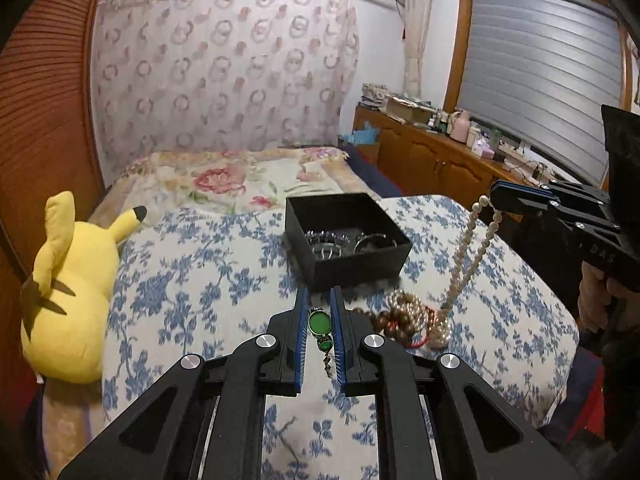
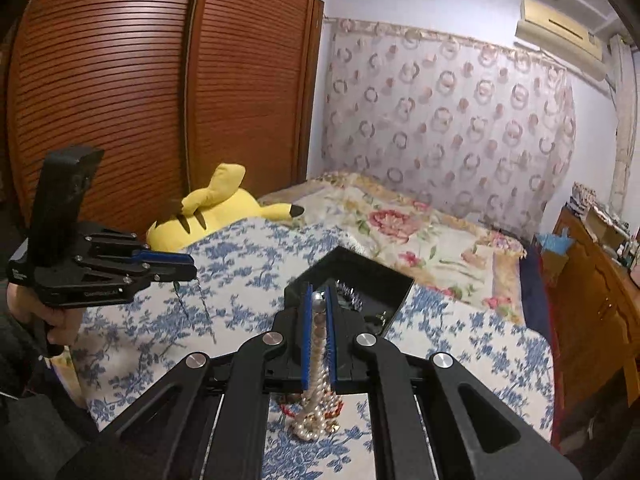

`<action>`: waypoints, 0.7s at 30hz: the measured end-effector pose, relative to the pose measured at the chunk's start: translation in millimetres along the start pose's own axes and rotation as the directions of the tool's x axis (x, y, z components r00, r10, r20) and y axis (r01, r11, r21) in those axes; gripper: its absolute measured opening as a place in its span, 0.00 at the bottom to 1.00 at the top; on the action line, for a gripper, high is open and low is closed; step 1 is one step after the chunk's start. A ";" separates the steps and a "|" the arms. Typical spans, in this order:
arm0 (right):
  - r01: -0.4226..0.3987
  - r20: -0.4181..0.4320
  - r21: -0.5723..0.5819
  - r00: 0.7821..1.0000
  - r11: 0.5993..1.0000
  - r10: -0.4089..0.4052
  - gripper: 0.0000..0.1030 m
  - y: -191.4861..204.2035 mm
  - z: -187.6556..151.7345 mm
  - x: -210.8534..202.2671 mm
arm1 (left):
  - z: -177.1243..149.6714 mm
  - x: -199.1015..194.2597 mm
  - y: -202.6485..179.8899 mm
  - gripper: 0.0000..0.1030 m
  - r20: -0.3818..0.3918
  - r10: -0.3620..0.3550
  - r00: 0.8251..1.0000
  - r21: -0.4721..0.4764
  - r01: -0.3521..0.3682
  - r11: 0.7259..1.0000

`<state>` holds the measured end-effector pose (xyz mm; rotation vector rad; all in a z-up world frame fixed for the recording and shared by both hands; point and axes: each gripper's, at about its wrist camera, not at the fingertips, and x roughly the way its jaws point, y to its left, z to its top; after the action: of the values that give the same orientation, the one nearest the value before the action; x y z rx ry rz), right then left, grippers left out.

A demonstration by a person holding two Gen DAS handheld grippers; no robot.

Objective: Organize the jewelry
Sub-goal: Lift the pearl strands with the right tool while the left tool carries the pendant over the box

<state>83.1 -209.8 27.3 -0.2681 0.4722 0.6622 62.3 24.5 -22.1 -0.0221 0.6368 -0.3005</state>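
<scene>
Here the bed's blue-flowered cloth (image 1: 192,280) carries an open black box (image 1: 348,236) with a few shiny pieces inside, and a yellow plush toy (image 1: 68,292) lies at nine o'clock, well clear. Nothing stands between the hand-held grippers and the box. A heap of pearls and brown beads (image 1: 416,320) sits on the cloth at five o'clock from the box. The left hand-held gripper (image 1: 320,300) is clenched on a green-stoned bracelet (image 1: 319,322) (its thin chain dangles below the pads). The right hand-held gripper (image 2: 319,300) is clamped on a pearl necklace (image 1: 468,256), whose cream strands hang down to the heap, with the box just beyond at twelve o'clock.
</scene>
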 end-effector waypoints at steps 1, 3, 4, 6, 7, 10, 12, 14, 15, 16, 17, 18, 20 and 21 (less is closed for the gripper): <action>0.003 0.006 -0.001 1.000 1.000 -0.003 0.07 -0.3 1.9 -1.6 | 2.1 0.9 -0.5 0.10 0.003 -0.001 1.000 0.001 0.001 1.000; 0.008 0.021 -0.003 1.000 1.000 -0.008 0.07 -1.5 7.3 -5.0 | 7.8 2.5 -1.4 0.10 0.008 -0.005 1.000 0.001 0.005 1.000; 0.012 0.030 -0.005 0.999 1.000 -0.012 0.07 -2.7 10.9 -7.3 | 9.5 3.5 -2.4 0.10 0.010 -0.006 1.000 0.003 0.006 1.000; 0.021 0.049 -0.007 0.999 1.000 -0.021 0.07 -6.0 17.9 -12.1 | 14.9 5.1 -4.8 0.10 0.017 -0.009 1.000 0.010 0.009 1.000; 0.024 0.056 -0.007 0.998 1.000 -0.023 0.07 -7.1 21.0 -13.9 | 16.9 5.6 -5.8 0.10 0.020 -0.010 1.000 0.013 0.010 1.000; 0.028 0.082 -0.015 0.996 0.999 -0.026 0.07 -10.2 33.5 -18.6 | 25.9 8.6 -8.5 0.10 0.032 -0.016 0.999 0.021 0.015 1.000; 0.032 0.101 -0.025 0.994 0.999 -0.030 0.07 -12.4 43.8 -20.4 | 30.9 11.1 -8.7 0.10 0.038 -0.017 0.999 0.023 0.016 1.000; 0.038 0.116 -0.032 0.993 0.999 -0.034 0.06 -14.9 53.1 -19.7 | 37.8 14.3 -9.1 0.10 0.044 -0.020 0.999 0.023 0.019 1.000; 0.041 0.122 -0.035 0.992 0.999 -0.036 0.00 -15.8 56.9 -19.5 | 41.6 16.0 -9.0 0.10 0.047 -0.022 0.999 0.023 0.021 1.000; 0.043 0.135 -0.038 0.990 0.998 -0.038 0.00 -17.7 62.4 -20.0 | 44.1 17.3 -9.1 0.10 0.050 -0.023 0.999 0.023 0.022 0.999; 0.046 0.154 -0.038 0.987 0.998 -0.040 0.00 -20.7 68.6 -21.4 | 48.4 19.2 -9.0 0.10 0.053 -0.026 0.998 0.023 0.025 0.999; 0.047 0.164 -0.037 0.986 0.998 -0.041 0.00 -22.9 73.6 -21.9 | 52.5 21.2 -9.0 0.10 0.055 -0.028 0.998 0.023 0.027 0.999; 0.054 0.173 -0.042 0.984 0.998 -0.046 0.00 -27.4 82.0 -20.5 | 58.9 25.2 -9.1 0.10 0.059 -0.030 0.998 0.023 0.029 0.999; 0.051 0.172 -0.042 0.984 0.998 -0.043 0.00 -28.7 84.0 -18.2 | 62.1 27.4 -9.6 0.10 0.060 -0.031 0.998 0.024 0.029 0.999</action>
<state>117.1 -208.9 111.4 -0.2627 0.2860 0.6440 117.1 3.2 13.1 -0.0184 0.5738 -0.3352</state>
